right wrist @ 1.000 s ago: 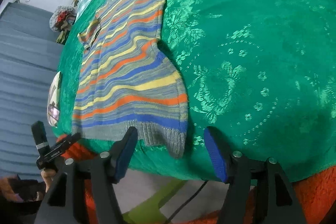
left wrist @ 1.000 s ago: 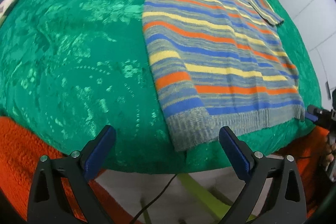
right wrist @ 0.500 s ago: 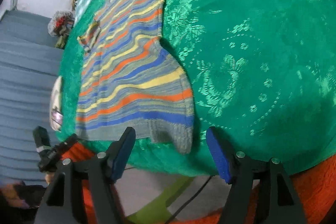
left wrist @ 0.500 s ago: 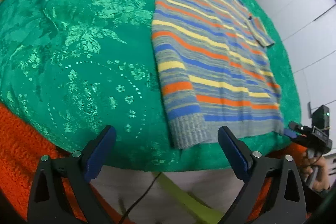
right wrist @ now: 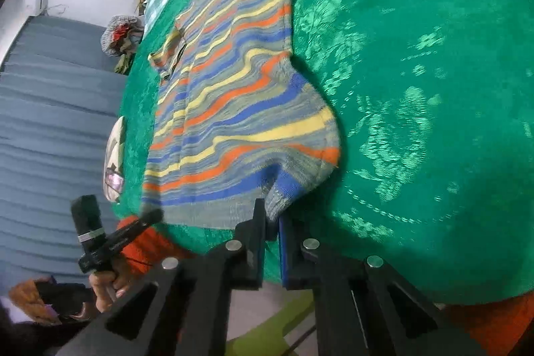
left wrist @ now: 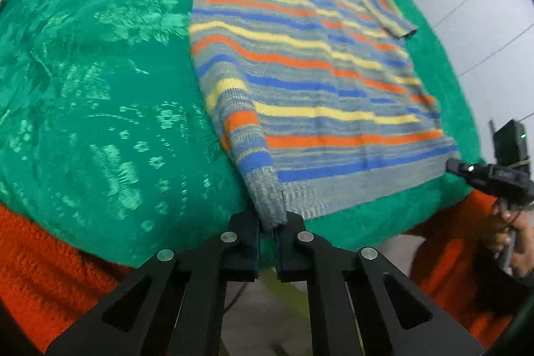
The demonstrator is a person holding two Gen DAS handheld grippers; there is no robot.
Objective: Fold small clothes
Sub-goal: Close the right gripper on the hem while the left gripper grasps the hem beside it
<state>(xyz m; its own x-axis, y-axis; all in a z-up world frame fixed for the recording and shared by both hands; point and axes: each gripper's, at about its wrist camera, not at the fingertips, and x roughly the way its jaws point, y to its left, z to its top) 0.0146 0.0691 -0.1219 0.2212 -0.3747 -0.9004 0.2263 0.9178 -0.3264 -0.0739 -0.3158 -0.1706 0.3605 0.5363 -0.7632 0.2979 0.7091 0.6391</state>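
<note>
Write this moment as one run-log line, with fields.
step: grasp hem | left hand-held gripper: shut on striped knitted sweater | right hand-held gripper: shut on sweater

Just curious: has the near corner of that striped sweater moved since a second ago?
Yes. The striped sweater corner at the left gripper now lifts off the green tablecloth, pulled toward its near edge.

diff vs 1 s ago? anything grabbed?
Both grippers went from open to shut. The left gripper now pinches the near left hem corner of the striped knit sweater; the right gripper pinches the near right corner, bunching it up. The green patterned cloth and the far sleeves are unchanged.
</note>
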